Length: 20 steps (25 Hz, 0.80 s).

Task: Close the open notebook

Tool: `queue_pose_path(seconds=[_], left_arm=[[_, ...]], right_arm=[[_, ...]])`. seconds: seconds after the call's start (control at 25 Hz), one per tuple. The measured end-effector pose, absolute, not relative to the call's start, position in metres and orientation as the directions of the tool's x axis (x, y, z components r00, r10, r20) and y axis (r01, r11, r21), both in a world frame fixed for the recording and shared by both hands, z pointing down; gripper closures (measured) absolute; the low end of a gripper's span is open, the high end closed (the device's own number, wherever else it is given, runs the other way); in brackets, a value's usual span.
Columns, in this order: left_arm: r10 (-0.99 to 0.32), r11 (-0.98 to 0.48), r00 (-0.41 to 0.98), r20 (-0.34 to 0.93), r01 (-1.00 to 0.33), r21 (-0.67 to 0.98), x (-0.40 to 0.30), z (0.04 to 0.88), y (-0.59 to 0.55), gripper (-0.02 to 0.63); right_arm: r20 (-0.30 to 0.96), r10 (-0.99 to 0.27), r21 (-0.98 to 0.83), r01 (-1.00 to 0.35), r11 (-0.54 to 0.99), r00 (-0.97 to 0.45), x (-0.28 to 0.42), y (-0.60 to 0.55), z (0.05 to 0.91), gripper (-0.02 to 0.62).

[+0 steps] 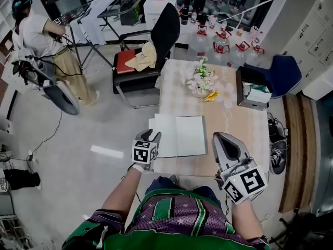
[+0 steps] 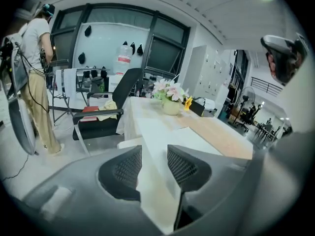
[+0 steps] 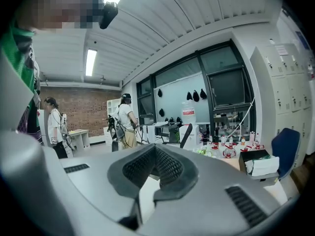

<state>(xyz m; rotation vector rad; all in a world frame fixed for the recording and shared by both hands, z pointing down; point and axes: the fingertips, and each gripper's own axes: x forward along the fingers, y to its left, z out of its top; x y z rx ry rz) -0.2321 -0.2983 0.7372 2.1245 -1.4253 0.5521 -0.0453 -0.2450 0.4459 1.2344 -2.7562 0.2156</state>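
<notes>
The table (image 1: 244, 129) carries the open notebook (image 1: 187, 134) flat at its near left corner. The left gripper (image 1: 152, 135) hovers at the outer left page, jaws apart and empty, likely ready to fold it over. The right gripper (image 1: 218, 137), jaws together and empty, sits spare by the near edge.

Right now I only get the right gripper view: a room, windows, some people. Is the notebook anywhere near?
Observer: Yes. The head view shows the notebook lying open on the table, left of the right gripper.
Operator: Where's the other gripper?
Observer: The left gripper is at the notebook's left edge, with its jaws apart.
Operator: Anything written in it?
Observer: No, both pages look blank white.
</notes>
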Motion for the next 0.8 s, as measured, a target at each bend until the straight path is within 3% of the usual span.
queue_pose_path(seconds=[0.52, 0.8], left_arm=[[-0.665, -0.214, 0.312, 0.679, -0.950, 0.228, -0.258, 0.794, -0.305, 0.439], [-0.662, -0.189, 0.345, 0.665, -0.936, 0.298, -0.263, 0.804, -0.305, 0.419]], right_arm=[[0.175, -0.710, -0.106, -0.730, 0.675, -0.682, -0.061, -0.270, 0.460, 0.595], [0.188, -0.714, -0.122, -0.737, 0.665, -0.675, -0.062, -0.273, 0.470, 0.595]])
